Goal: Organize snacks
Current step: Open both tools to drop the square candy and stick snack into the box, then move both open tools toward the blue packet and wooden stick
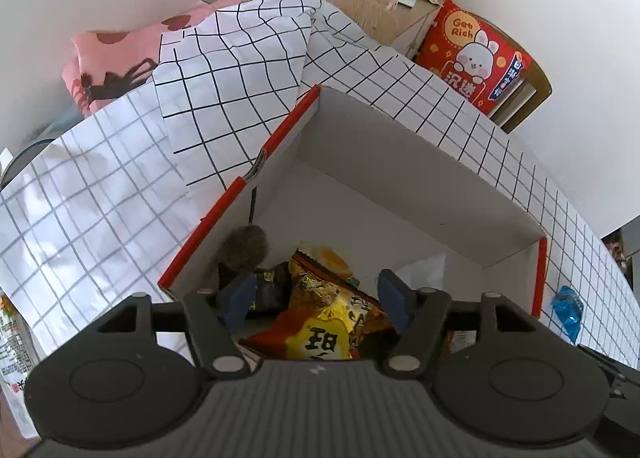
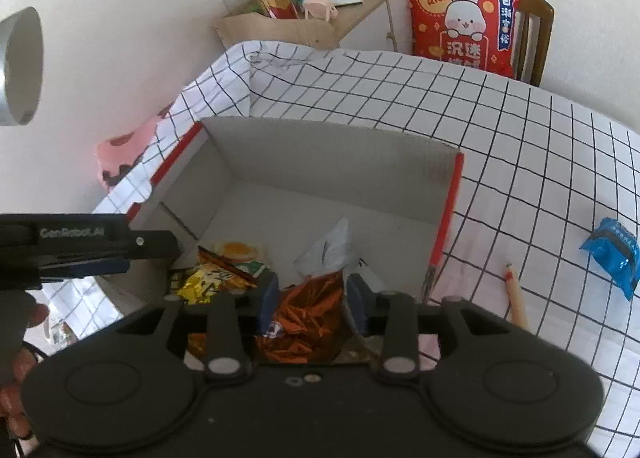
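The right gripper pinches a crinkly orange foil snack packet (light, slippery, crushable) over the cardboard box, while the left gripper hangs spread.

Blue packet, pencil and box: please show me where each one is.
Blue packet [image 2: 614,254]: right wrist view, middle of the wrapper.
Pencil [image 2: 516,298]: right wrist view, middle of its shaft.
Box [image 2: 448,217]: right wrist view, red right edge.

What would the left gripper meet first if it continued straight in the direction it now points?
Probably the yellow snack packet, which lies in the box directly between the fingers of the open left gripper. Depth is unclear, so the distance cannot be judged.
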Available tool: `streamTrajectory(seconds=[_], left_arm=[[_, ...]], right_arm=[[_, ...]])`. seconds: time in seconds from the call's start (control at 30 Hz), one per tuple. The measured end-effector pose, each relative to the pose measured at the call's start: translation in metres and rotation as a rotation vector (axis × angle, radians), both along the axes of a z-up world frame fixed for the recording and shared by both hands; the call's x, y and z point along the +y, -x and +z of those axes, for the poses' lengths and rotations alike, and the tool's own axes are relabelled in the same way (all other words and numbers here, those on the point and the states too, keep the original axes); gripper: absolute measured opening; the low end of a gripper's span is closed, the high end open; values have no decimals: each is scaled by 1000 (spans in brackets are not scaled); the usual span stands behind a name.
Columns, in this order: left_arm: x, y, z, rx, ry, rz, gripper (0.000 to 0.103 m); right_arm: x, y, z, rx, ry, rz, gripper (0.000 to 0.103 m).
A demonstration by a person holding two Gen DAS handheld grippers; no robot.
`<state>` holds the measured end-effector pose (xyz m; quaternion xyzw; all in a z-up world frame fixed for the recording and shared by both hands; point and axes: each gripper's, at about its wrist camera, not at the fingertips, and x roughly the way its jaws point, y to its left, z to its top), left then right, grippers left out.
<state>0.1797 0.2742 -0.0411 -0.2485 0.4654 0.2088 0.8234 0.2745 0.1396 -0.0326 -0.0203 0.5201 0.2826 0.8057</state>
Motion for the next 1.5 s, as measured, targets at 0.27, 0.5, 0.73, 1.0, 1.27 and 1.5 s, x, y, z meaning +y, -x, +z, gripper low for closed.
streamTrajectory(seconds=[0.27, 0.5, 0.73, 1.0, 1.27, 1.5], left_arm=[[-16, 8, 16, -45, -17, -10, 77], [-53, 13, 37, -103, -26, -66, 78], [-106, 10, 50, -150, -18, -149, 84], [-171, -7, 48, -176, 19, -269, 88], [-236, -35, 32, -181, 41, -330, 103], [-276, -65, 9, -122, 3, -299, 103]], right_arm=[[-15, 13, 23, -44, -31, 17, 58], [-44, 28, 46, -88, -50, 23, 72], [-94, 34, 65, -120, -74, -17, 83], [-159, 34, 77, -152, -44, -90, 94], [-239, 21, 70, -169, -1, -186, 99], [-291, -3, 51, -155, 25, -237, 99]])
